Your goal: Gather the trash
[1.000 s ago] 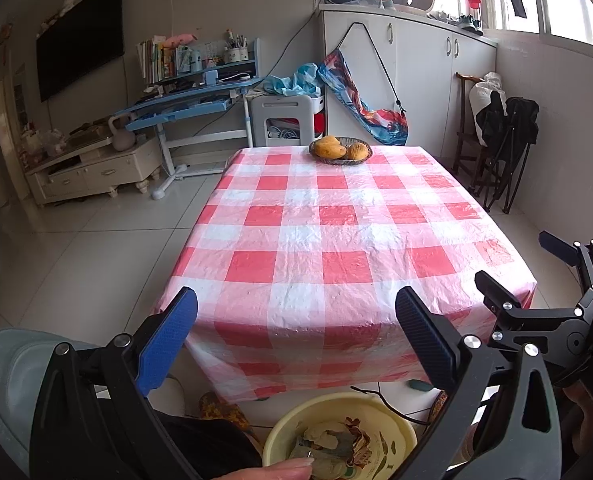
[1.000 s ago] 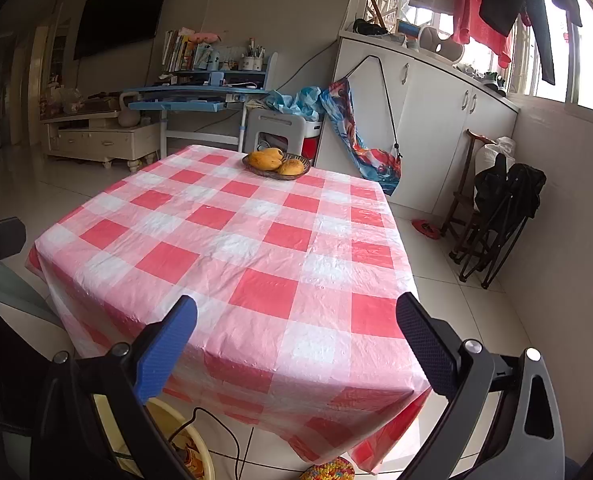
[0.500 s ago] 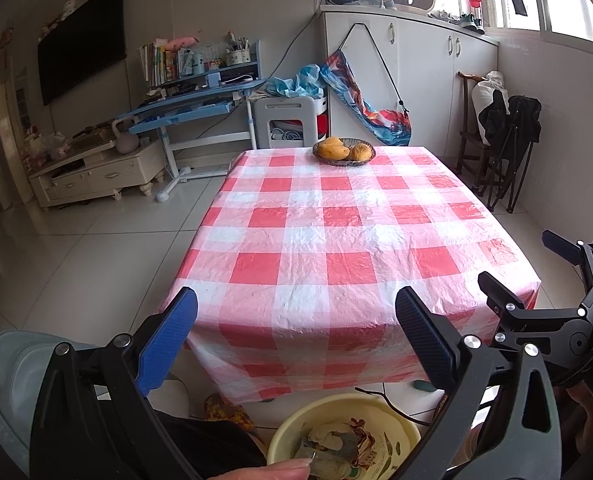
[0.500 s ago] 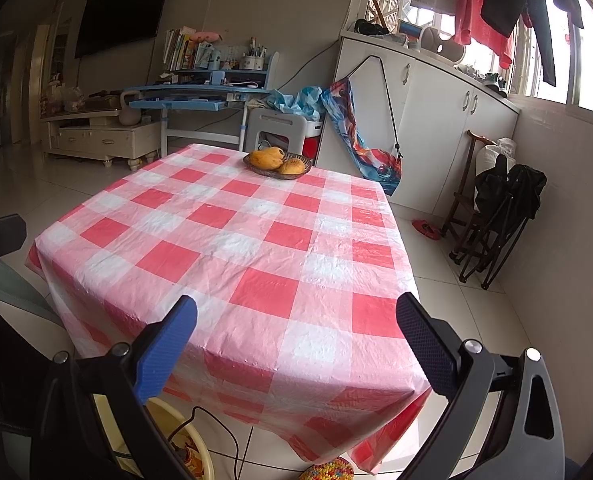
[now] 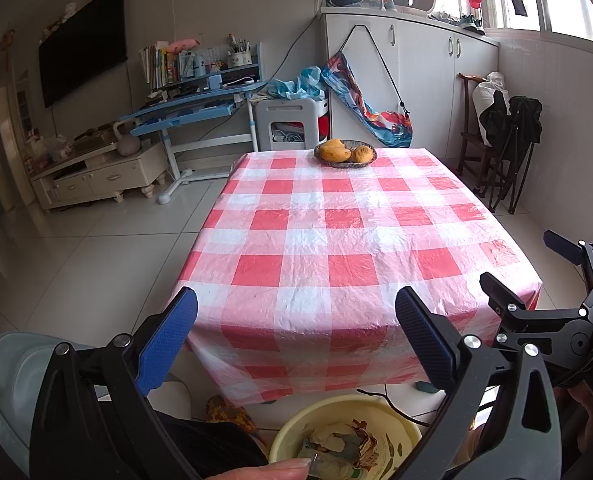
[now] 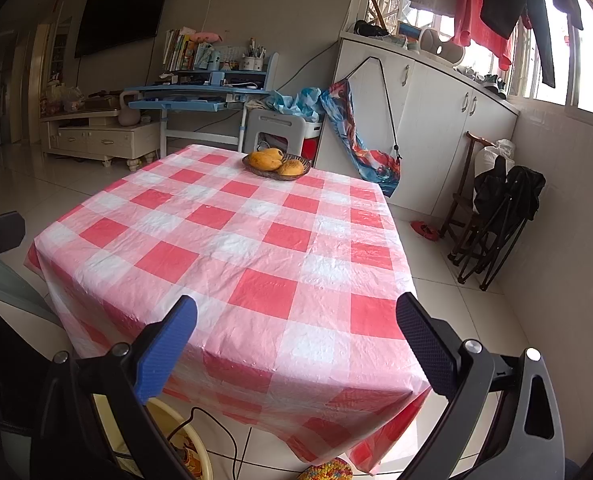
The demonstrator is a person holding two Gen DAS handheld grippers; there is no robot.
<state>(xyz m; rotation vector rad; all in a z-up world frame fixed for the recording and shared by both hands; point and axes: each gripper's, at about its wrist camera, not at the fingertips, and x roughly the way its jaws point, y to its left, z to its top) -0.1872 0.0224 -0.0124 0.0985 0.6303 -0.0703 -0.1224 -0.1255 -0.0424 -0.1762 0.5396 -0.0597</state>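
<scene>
A yellow basin [image 5: 292, 428] holding crumpled paper and wrapper trash [image 5: 344, 444] stands on the floor below the table's near edge; its rim also shows in the right wrist view [image 6: 184, 440]. My left gripper [image 5: 296, 336] is open and empty above the basin, facing the table [image 5: 336, 240] with its red and white checked cloth. My right gripper [image 6: 296, 340] is open and empty over the table's near corner [image 6: 316, 320]; it also shows at the right of the left wrist view [image 5: 536, 272].
A basket of mangoes [image 5: 344, 153] sits at the table's far end [image 6: 276, 164]. A cable [image 6: 216, 432] runs across the floor by the basin. Folded chairs [image 6: 496, 216] lean on the right wall. A blue desk [image 5: 192, 108] and white stool [image 5: 284, 120] stand behind.
Both views have shifted very slightly; the left gripper has drifted a little. Both grippers stay open and empty.
</scene>
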